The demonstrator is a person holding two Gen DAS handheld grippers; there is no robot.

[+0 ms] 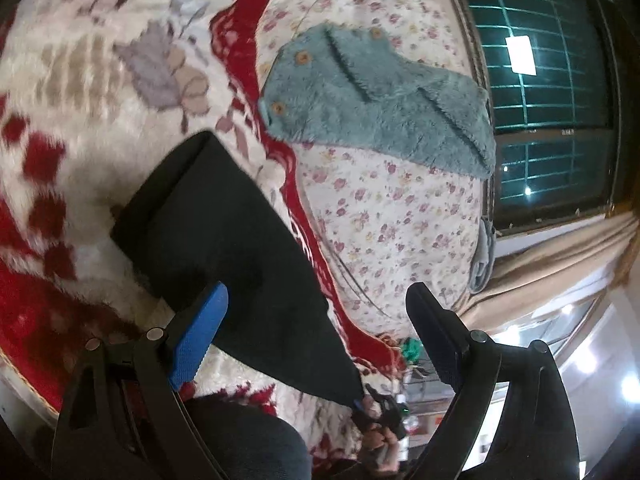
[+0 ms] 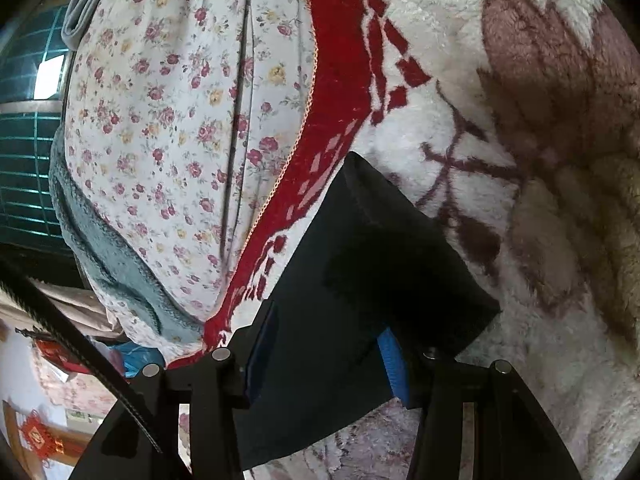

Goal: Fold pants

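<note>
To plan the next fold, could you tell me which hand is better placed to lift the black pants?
Right: the black pants already lie between the right gripper's jaws, while the left gripper hovers wide open, holding nothing.

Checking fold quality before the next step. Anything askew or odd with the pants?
The black pants lie folded on the plush blanket, but one corner is drawn out to a long point toward the right tool, so the bundle isn't square. The left tool is open, holding nothing.
</note>
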